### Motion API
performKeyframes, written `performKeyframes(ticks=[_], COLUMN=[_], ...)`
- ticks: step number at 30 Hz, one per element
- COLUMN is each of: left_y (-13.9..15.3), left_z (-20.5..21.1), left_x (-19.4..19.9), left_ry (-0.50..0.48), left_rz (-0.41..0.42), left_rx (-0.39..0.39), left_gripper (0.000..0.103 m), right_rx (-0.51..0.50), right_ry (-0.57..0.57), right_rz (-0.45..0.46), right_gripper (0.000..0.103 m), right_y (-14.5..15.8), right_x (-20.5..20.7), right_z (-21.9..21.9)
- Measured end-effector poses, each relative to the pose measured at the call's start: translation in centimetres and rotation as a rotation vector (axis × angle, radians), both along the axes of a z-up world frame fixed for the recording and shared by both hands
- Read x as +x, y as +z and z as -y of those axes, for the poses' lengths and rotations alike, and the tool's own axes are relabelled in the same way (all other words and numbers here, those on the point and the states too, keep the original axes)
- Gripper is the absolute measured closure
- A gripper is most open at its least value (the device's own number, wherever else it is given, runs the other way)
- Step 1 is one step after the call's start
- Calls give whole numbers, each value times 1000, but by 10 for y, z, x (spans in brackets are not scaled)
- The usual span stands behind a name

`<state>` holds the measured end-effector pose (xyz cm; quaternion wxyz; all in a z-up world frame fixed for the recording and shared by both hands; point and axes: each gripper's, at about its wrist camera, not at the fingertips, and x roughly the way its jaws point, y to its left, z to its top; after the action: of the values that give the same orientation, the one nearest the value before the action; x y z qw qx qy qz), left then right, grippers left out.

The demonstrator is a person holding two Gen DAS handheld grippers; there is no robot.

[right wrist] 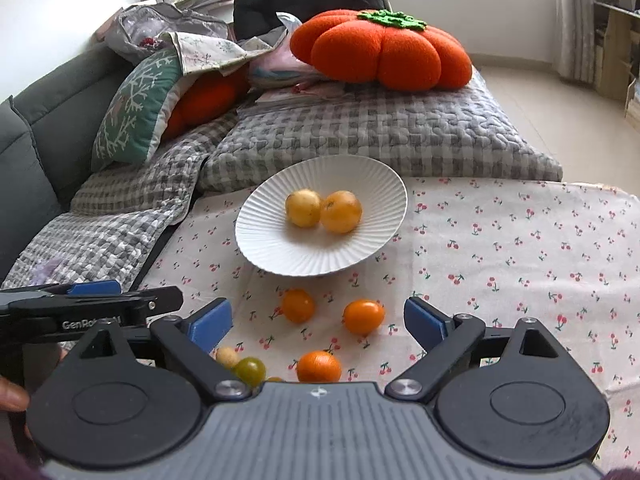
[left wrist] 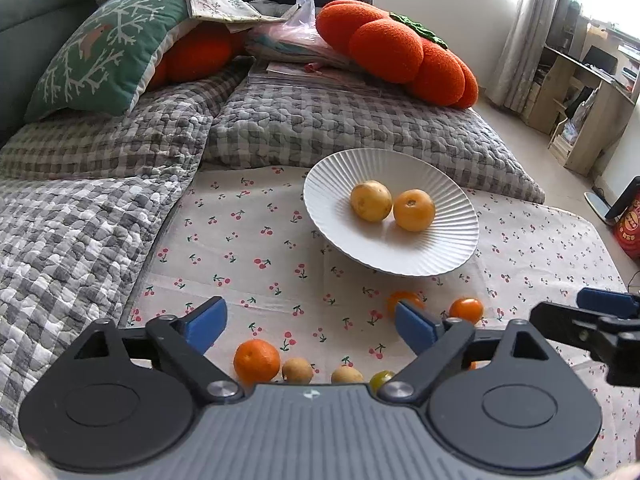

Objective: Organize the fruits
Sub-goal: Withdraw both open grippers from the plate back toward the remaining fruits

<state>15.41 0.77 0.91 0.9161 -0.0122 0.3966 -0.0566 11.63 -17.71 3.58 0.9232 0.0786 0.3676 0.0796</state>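
A white ribbed plate [left wrist: 360, 248] [right wrist: 280, 248] on the cherry-print cloth holds two yellow-orange fruits [left wrist: 371, 201] [right wrist: 341, 211]. Several loose fruits lie on the cloth in front of it: oranges [left wrist: 256, 361] [right wrist: 363, 316] [right wrist: 297, 305] [right wrist: 319, 366], small tan ones [left wrist: 297, 370] [right wrist: 227, 356] and a green one [right wrist: 250, 370]. My left gripper [left wrist: 310, 326] is open and empty above the near fruits. My right gripper [right wrist: 318, 322] is open and empty, with oranges between its fingers below. Each gripper shows at the other view's edge.
A sofa with grey checked quilts [left wrist: 328, 128] lies behind the cloth. An orange pumpkin cushion [right wrist: 380, 50], a green patterned pillow [left wrist: 104, 48] and stacked papers sit on it. A red object [left wrist: 630, 224] stands on the floor at right.
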Motion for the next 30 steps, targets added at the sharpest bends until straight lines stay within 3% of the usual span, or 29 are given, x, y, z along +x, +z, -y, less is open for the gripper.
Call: performKeyframes(ticks=[12,16,21,27,30], left_y=[1,-4,-13,-30,-37], left_z=[-7,-21,-34,-40,-45], left_x=[-3,0,2,7,11], left_ry=[2,41,55,79,74], left_rz=[-8,-24,-70,-131,-177], left_rx=[19,8,-37,-43,-104], left_gripper=[5,5,5,6,6], right_rx=[-69,-47,24,83,69], right_ry=[81,61,62,-16,-28], right_rz=[33,-17,-148,-249,-266], right_gripper=[6,6,7,21,32], right_y=[6,0,-16,-42,-51], right_x=[-14,-10,-1,8,9], right_z=[-14,-10,-4,2,0])
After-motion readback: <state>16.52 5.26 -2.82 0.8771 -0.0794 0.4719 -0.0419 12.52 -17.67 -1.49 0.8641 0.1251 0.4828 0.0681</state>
